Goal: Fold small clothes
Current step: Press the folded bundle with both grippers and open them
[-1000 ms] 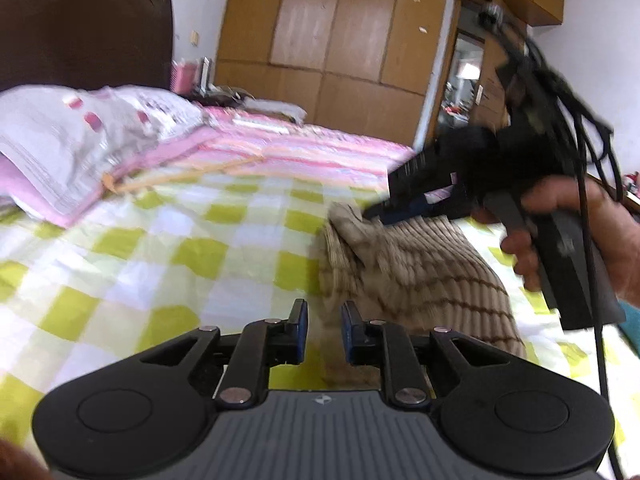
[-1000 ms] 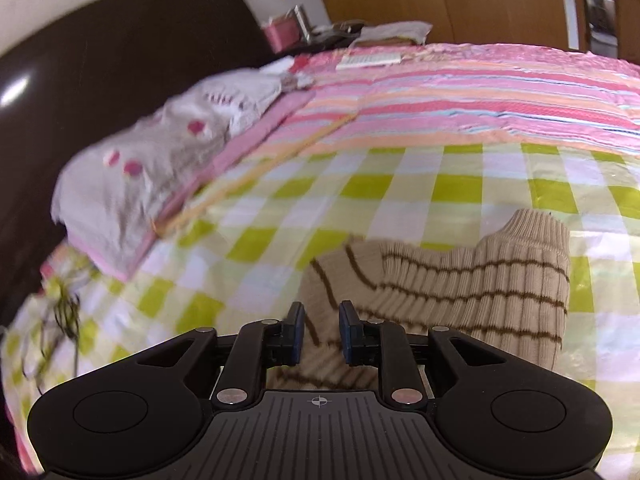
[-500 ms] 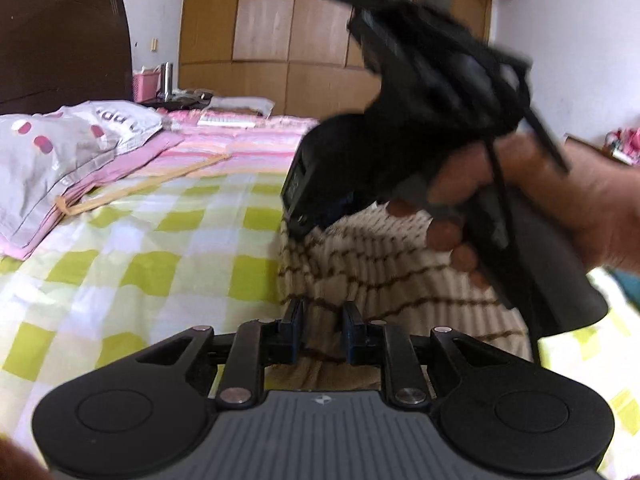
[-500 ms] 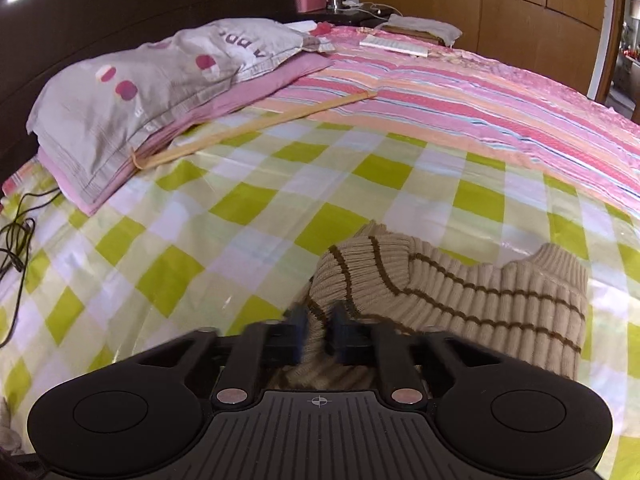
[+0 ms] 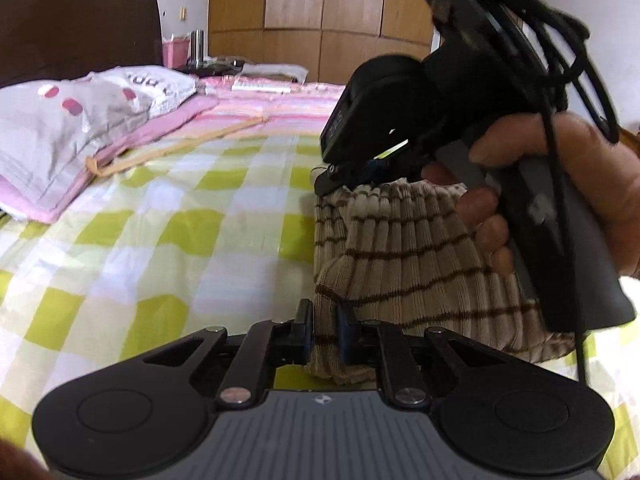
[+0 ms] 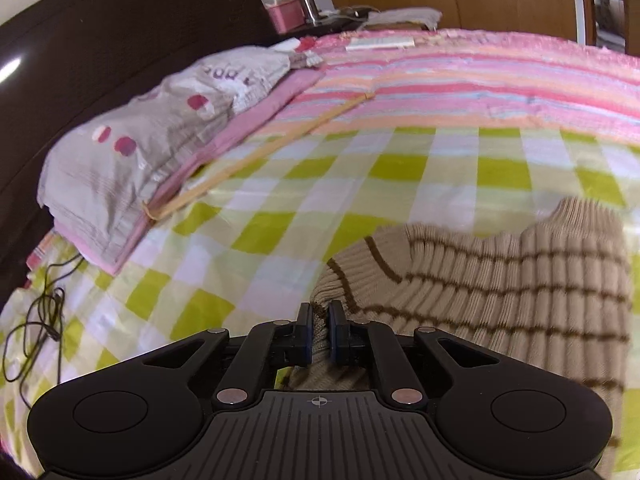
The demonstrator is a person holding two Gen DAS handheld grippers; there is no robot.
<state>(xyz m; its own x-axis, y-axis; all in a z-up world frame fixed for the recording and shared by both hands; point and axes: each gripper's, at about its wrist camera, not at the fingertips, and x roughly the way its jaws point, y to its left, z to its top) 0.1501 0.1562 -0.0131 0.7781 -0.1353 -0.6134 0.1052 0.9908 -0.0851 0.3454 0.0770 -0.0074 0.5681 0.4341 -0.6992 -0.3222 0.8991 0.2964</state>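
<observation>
A beige knit sweater (image 5: 400,260) with thin brown stripes lies bunched on the green-and-white checked sheet (image 5: 160,240). My left gripper (image 5: 325,314) has the sweater's near edge between its fingers and its jaws are closing on the knit. In the right wrist view the same sweater (image 6: 520,280) spreads to the right. My right gripper (image 6: 320,314) is shut on a fold at its left corner. From the left wrist view a person's hand (image 5: 580,184) holds the right gripper (image 5: 352,174) at the sweater's far edge, its fingertips partly hidden.
A grey pillow (image 6: 152,140) on a pink one lies left by the dark headboard (image 6: 100,40). A pink striped blanket (image 6: 480,80) covers the far bed. A black cable (image 6: 36,320) hangs at the left edge. Wooden wardrobes (image 5: 320,20) stand behind.
Both grippers came down onto the sweater and their fingers narrowed onto its edge. In the left wrist view the right gripper and hand moved nearer and now fill the right side.
</observation>
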